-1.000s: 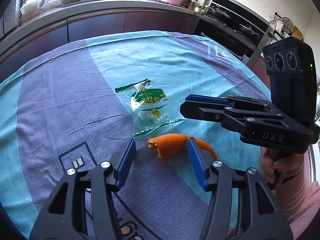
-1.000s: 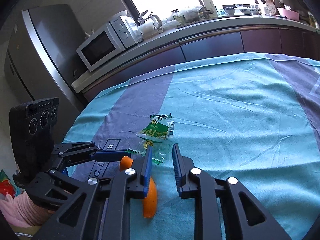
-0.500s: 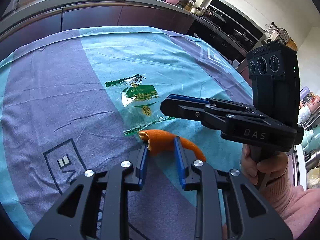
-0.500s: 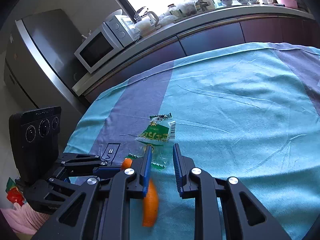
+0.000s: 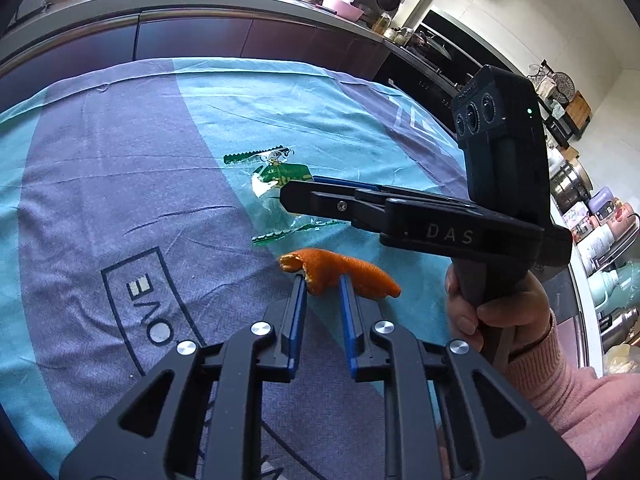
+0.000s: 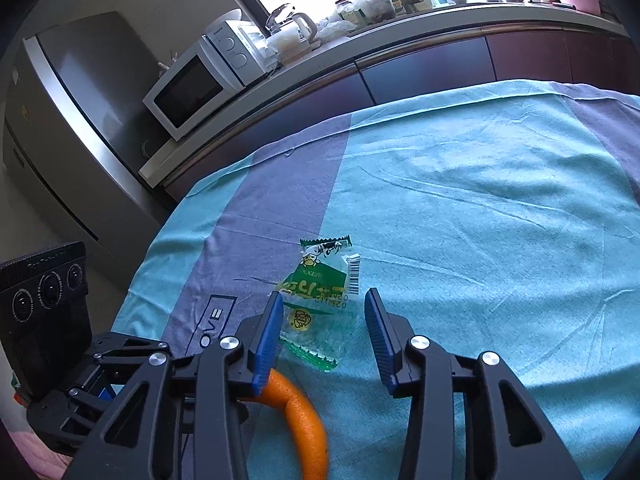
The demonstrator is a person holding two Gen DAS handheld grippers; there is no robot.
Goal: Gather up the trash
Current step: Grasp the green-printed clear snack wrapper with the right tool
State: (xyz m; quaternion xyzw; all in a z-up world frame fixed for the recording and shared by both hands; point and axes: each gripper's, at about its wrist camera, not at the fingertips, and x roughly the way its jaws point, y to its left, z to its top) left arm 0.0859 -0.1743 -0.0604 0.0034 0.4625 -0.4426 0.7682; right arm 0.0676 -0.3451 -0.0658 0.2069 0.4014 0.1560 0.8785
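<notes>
An orange peel (image 5: pixel 360 276) lies on the teal and purple tablecloth (image 5: pixel 100 180), and my left gripper (image 5: pixel 322 284) is shut on its near end. In the right wrist view the peel (image 6: pixel 304 416) curves out below my left finger. Just beyond it lies a clear plastic wrapper with green print (image 6: pixel 320 300), flat on the cloth. My right gripper (image 6: pixel 323 300) hangs over it with its jaws opening; the wrapper lies between them and the pads are clear of it. From the left wrist view the right gripper's tip (image 5: pixel 296 196) covers part of the wrapper (image 5: pixel 276 172).
A hand in a pink sleeve (image 5: pixel 492 300) holds the right gripper's handle. Beyond the table's far edge run dark cabinets under a cluttered counter, with a microwave (image 6: pixel 192 92) and a steel fridge (image 6: pixel 72 120) at the left. Bottles and jars (image 5: pixel 600 240) stand off the right side.
My left jaws have closed on the orange peel. My right gripper has moved forward over the wrapper and its jaws have spread apart.
</notes>
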